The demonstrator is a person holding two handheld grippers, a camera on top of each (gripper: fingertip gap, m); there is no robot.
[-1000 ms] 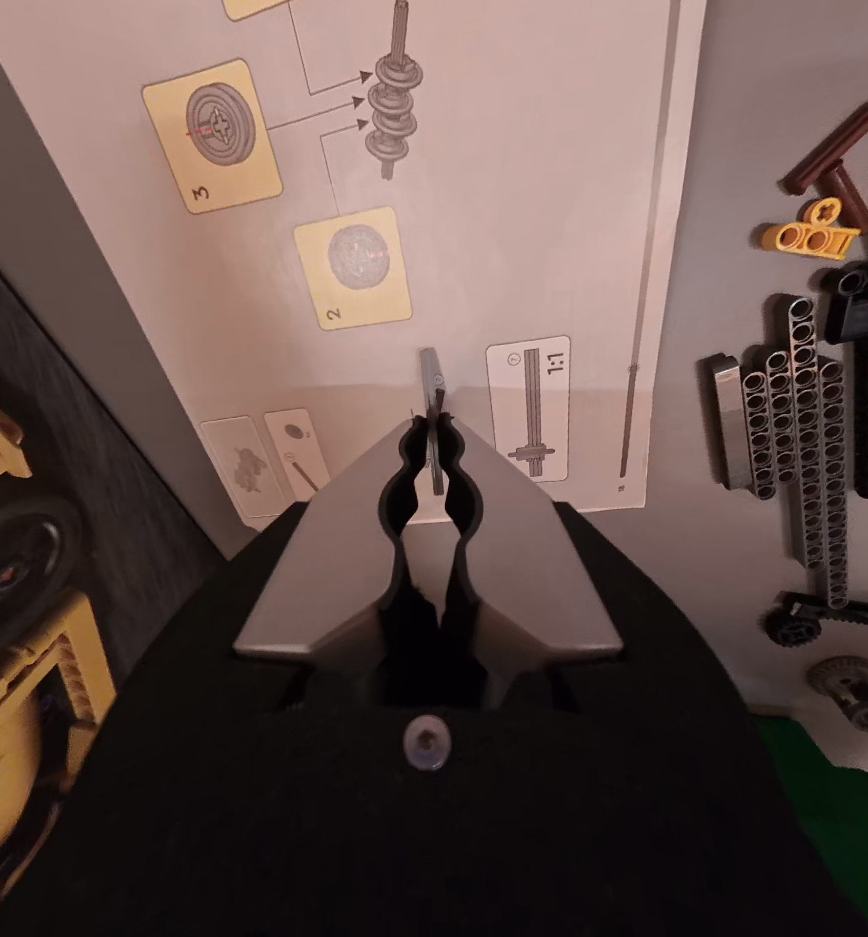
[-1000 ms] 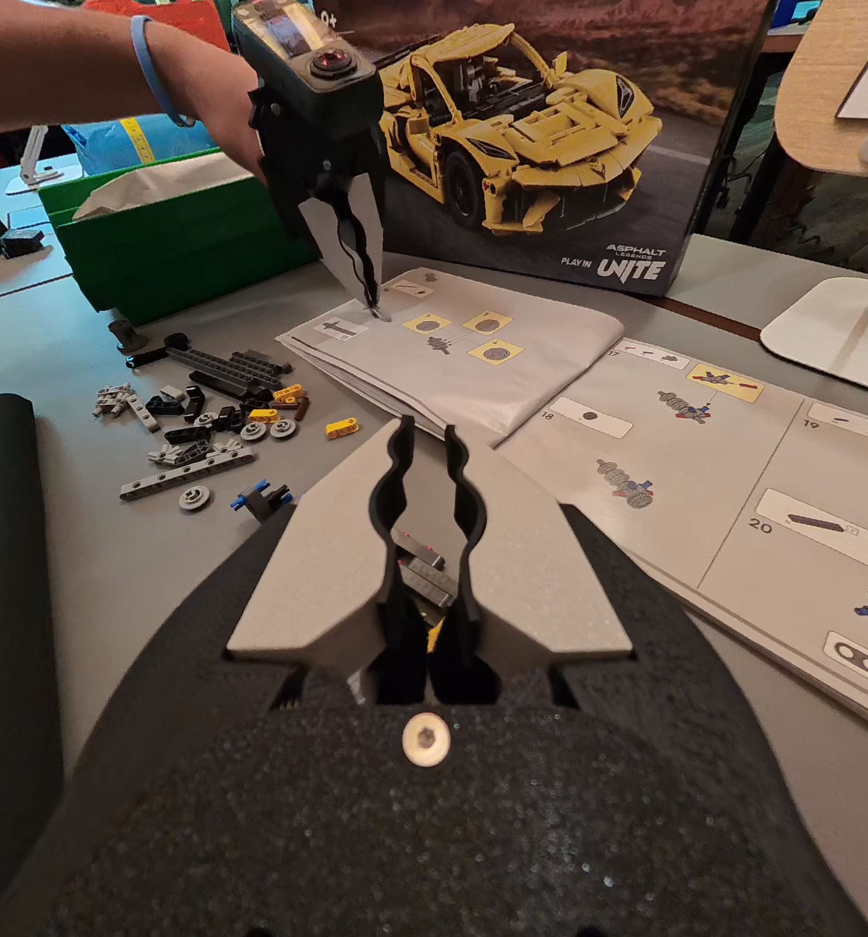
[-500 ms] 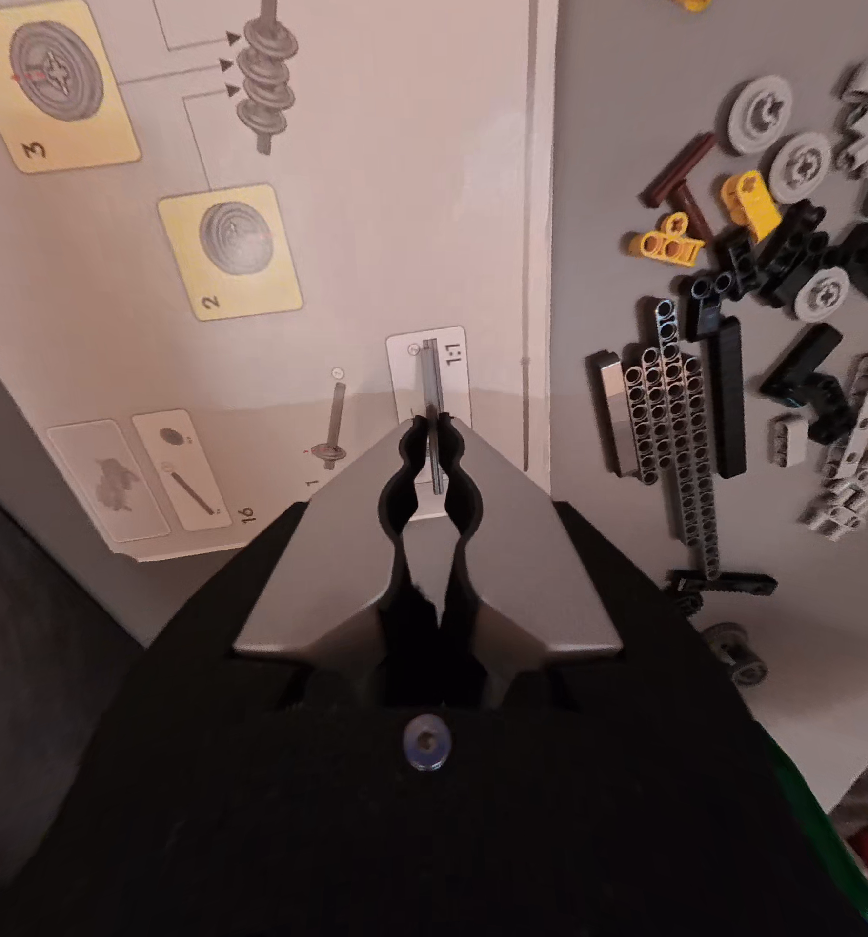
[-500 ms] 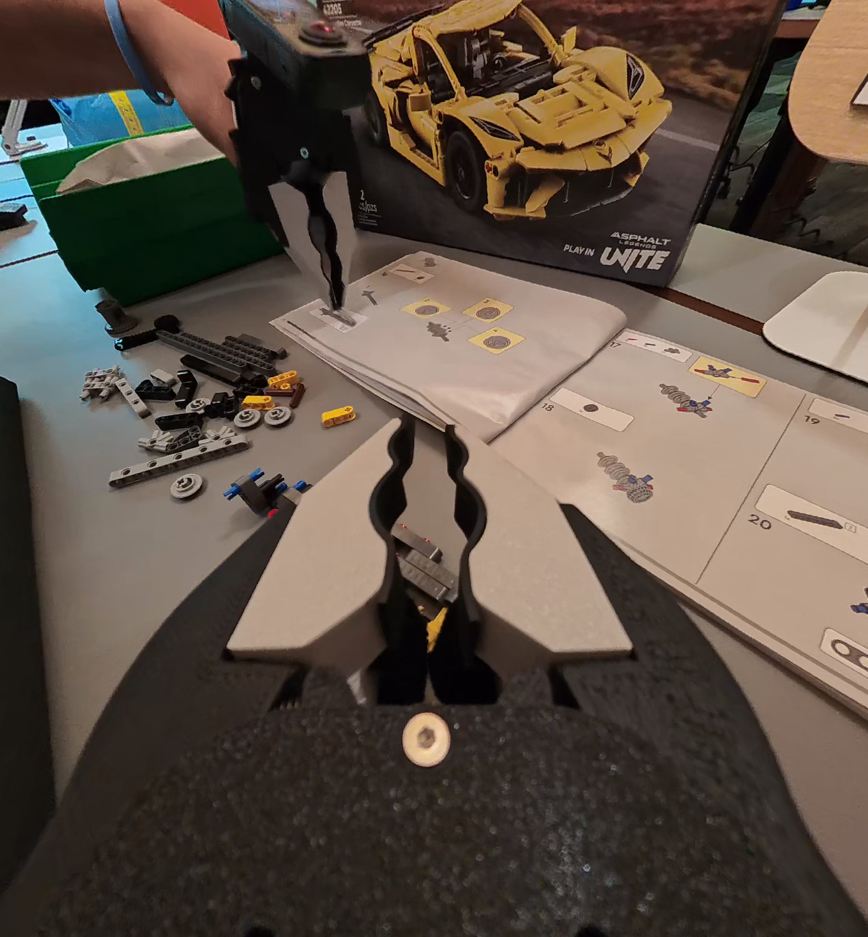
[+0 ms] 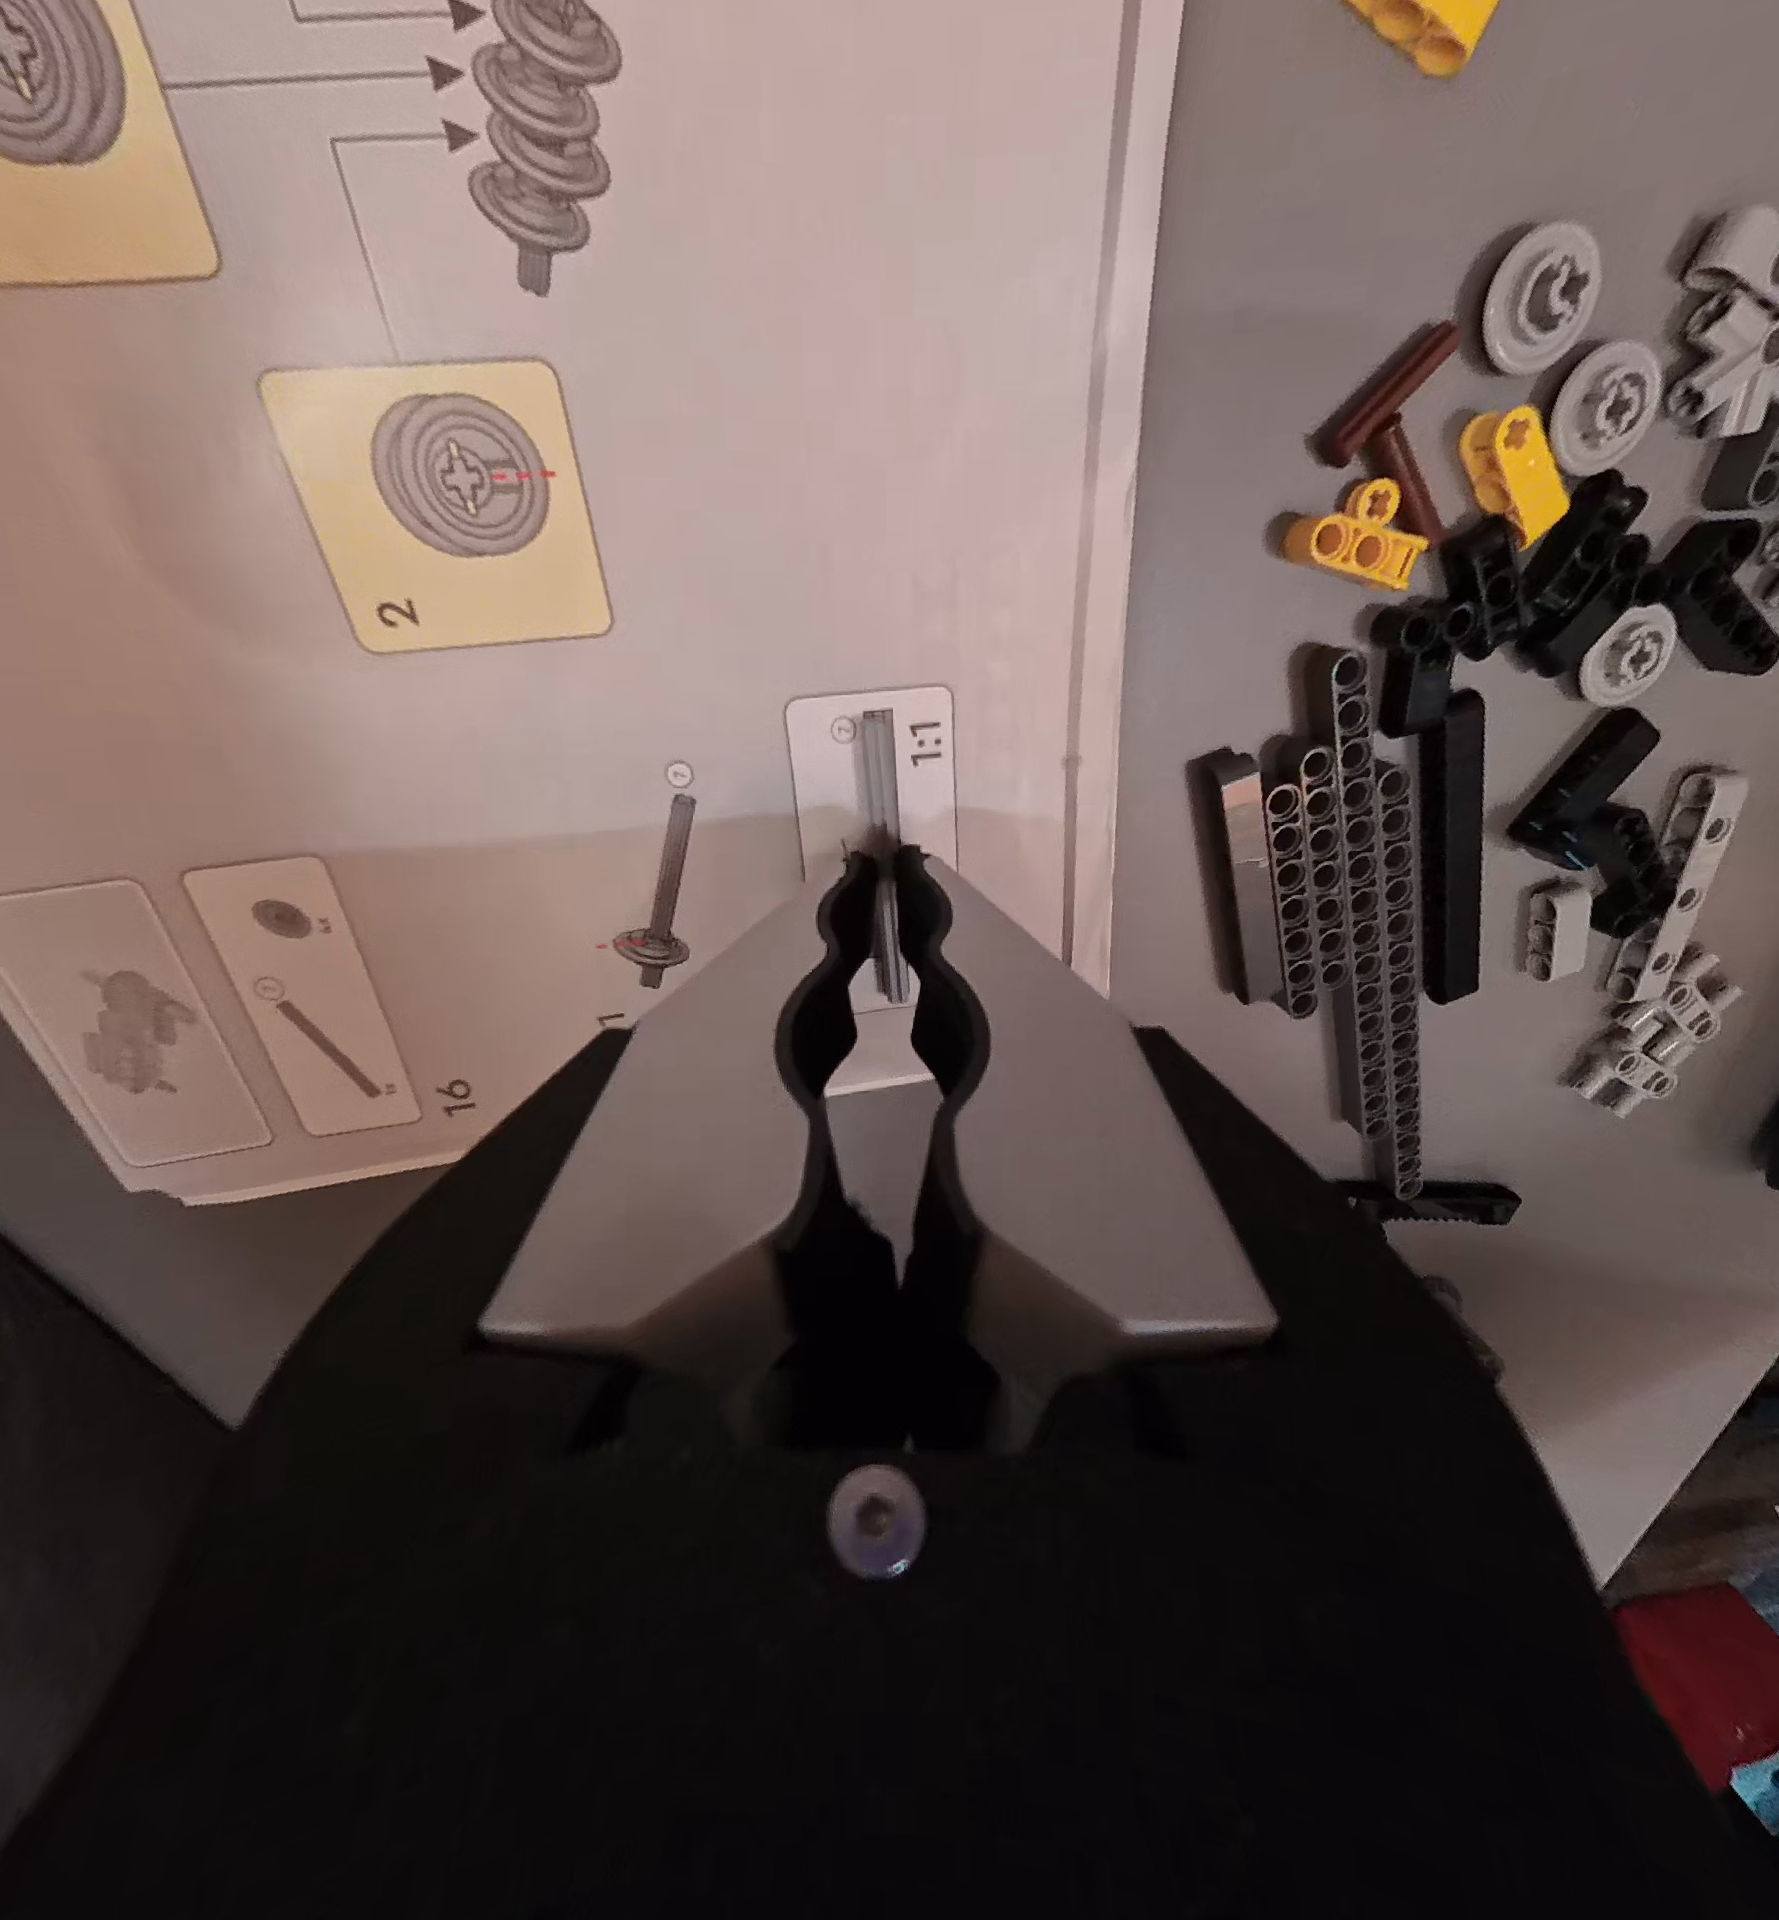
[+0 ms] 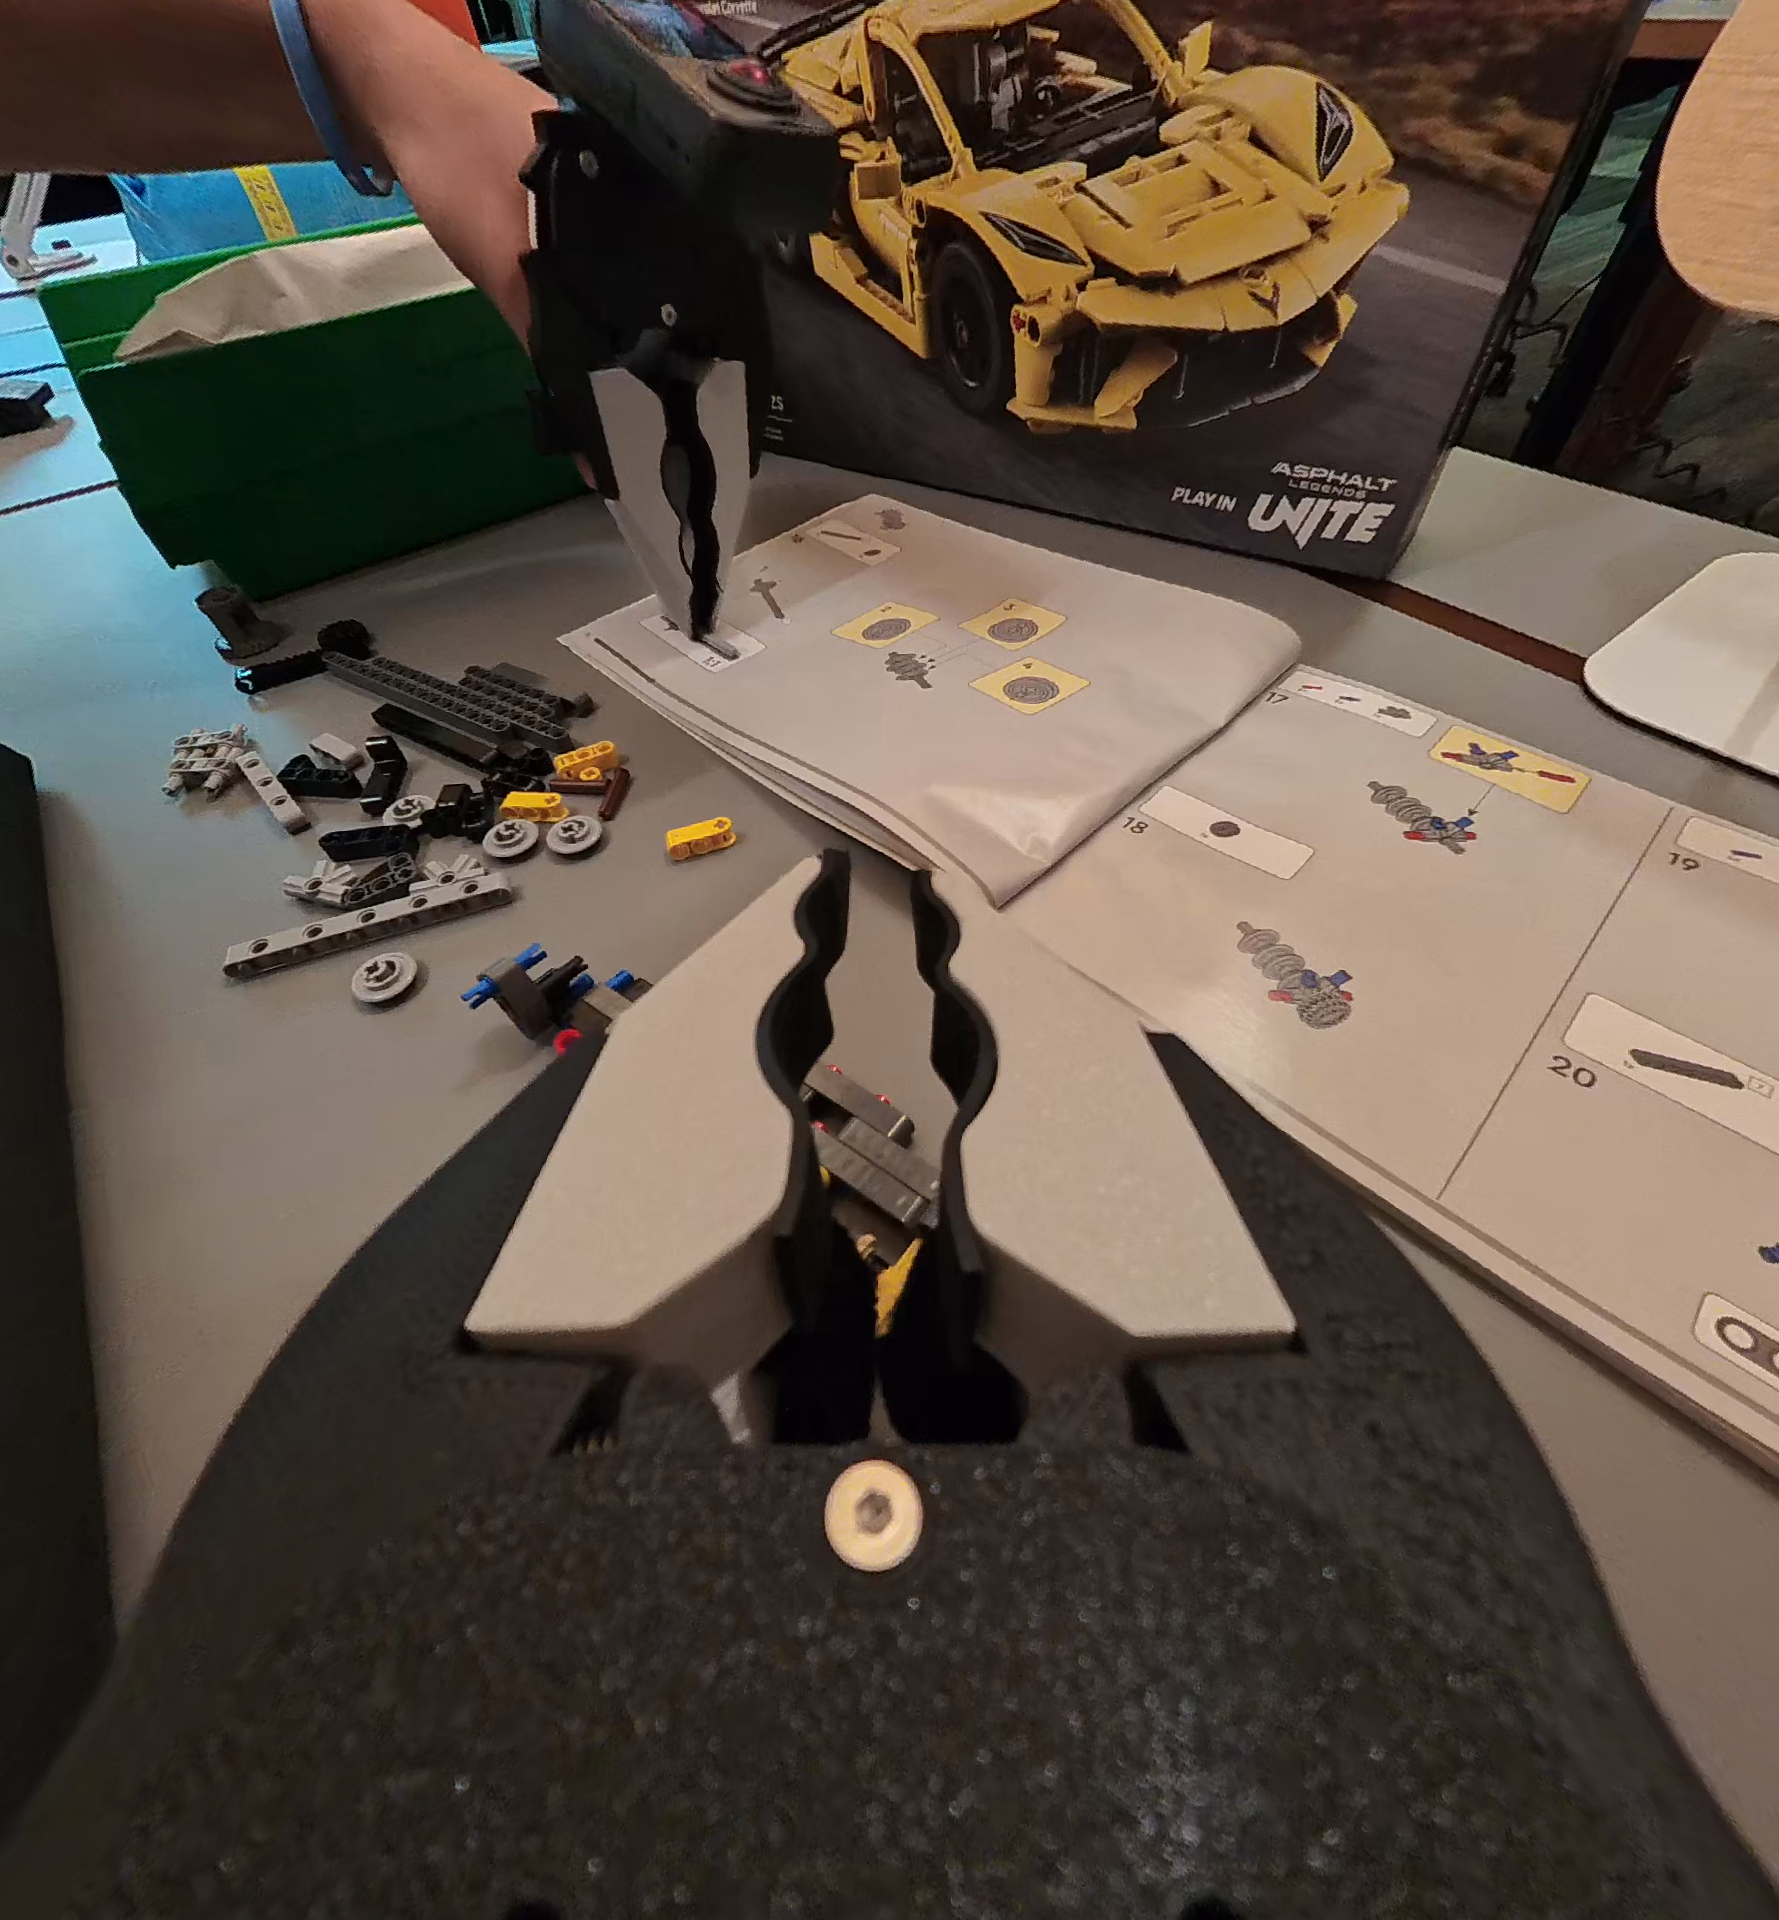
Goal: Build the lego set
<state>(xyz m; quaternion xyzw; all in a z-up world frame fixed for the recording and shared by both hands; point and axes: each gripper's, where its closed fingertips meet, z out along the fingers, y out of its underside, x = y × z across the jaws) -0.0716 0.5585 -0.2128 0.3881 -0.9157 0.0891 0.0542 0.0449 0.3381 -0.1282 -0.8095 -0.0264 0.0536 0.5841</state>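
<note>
At centre frame in the left wrist view, our left hand-held gripper (image 5: 883,862) pinches a thin grey axle (image 5: 881,790), laid on the instruction booklet (image 5: 760,416). Loose lego pieces (image 5: 1487,644) fill the right of the frame on the desk (image 5: 1280,312). Our right hand-held gripper (image 6: 877,883) is slightly parted, gripping nothing, above a partly built assembly (image 6: 869,1143).

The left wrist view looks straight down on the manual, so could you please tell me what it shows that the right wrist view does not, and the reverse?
Only the left wrist view shows the grey axle lined up along the manual's life-size axle drawing, pinched in the left gripper.

Only the right wrist view shows the yellow-car box, the green bin, the person's hand and the open right gripper.

Both show the instruction manual and the loose grey, black and yellow parts.
</note>
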